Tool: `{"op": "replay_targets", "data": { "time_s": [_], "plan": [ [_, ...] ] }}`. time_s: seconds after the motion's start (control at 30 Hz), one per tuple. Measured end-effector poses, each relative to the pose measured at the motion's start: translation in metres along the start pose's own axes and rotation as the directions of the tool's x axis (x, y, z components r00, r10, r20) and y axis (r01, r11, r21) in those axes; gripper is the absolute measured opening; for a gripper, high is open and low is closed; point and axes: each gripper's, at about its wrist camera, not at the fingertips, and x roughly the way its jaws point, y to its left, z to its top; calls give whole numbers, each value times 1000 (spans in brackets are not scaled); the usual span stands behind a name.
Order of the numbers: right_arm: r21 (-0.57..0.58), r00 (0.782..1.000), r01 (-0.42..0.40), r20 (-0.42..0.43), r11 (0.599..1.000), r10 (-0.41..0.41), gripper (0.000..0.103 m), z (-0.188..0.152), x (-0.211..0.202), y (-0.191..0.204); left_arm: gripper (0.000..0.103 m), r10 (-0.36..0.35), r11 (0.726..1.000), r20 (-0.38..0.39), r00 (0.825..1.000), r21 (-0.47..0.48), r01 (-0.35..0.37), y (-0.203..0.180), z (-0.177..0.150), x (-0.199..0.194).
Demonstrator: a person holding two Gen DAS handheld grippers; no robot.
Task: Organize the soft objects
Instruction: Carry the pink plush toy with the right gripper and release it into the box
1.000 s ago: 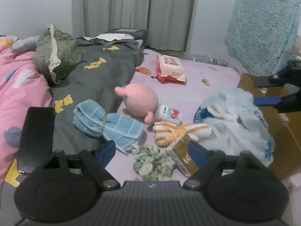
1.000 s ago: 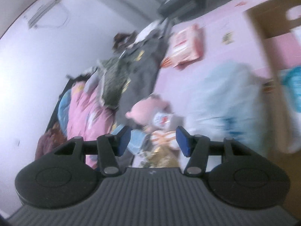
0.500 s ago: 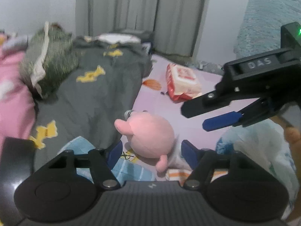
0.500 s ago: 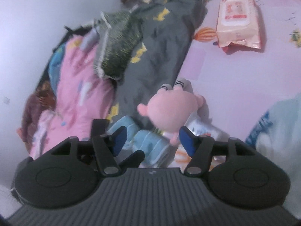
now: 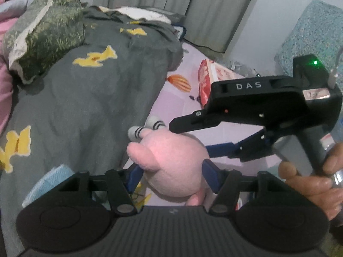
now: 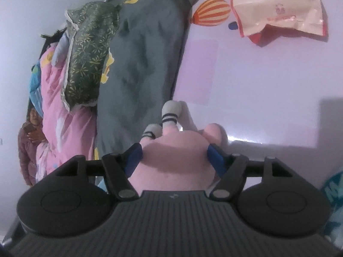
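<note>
My left claw (image 5: 171, 174) is closing with the pink plush toy (image 5: 173, 162) between its blue pads, which sit right at the toy's sides; I cannot tell if they press yet. My right claw (image 6: 174, 159) straddles the same toy (image 6: 174, 162) and is opening, pads just beside its flanks. The toy lies on the bed's lilac sheet (image 6: 257, 85), at the edge of the grey blanket with yellow shapes (image 5: 85, 98). In the left view the right claw's black body reaches across above the toy, gripped by a hand (image 5: 315, 177). Around it: a green patterned pillow (image 6: 90, 53) on the blanket, a pink quilt (image 6: 57, 98) beyond, a light blue cloth (image 5: 47, 184) near my left claw, and a wipes packet (image 6: 276, 6) well apart. No container is visible.
</note>
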Motion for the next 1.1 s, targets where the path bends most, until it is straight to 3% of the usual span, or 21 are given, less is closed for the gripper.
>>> {"op": "replay_targets", "data": {
  "time_s": [0.17,0.37,0.5,0.63,0.8,0.97,1.1],
  "plan": [
    [40,996,-87,26,995,86,67,2,-11,-5,62,39,998,77,996,46,-43,-16,8,-22],
    [30,978,-193,80,981,190,67,-3,-51,10,60,20,997,189,982,75,-34,-40,22,-69],
    [-19,956,-253,148,967,252,67,-16,-102,22,61,-34,992,262,965,124,1,-76,26,-104],
    [-38,929,-291,227,956,292,67,-41,-164,10,61,-141,977,279,950,197,87,-122,20,-126],
    [-6,894,-287,357,958,270,67,-90,-251,-39,62,-295,926,219,930,307,221,-201,2,-128],
    [84,857,-236,488,968,166,68,-144,-333,-108,62,-419,845,79,904,398,357,-287,-25,-108],
    [188,826,-199,561,962,61,68,-181,-385,-169,62,-465,792,-56,884,420,443,-346,-46,-79]
  ]
}}
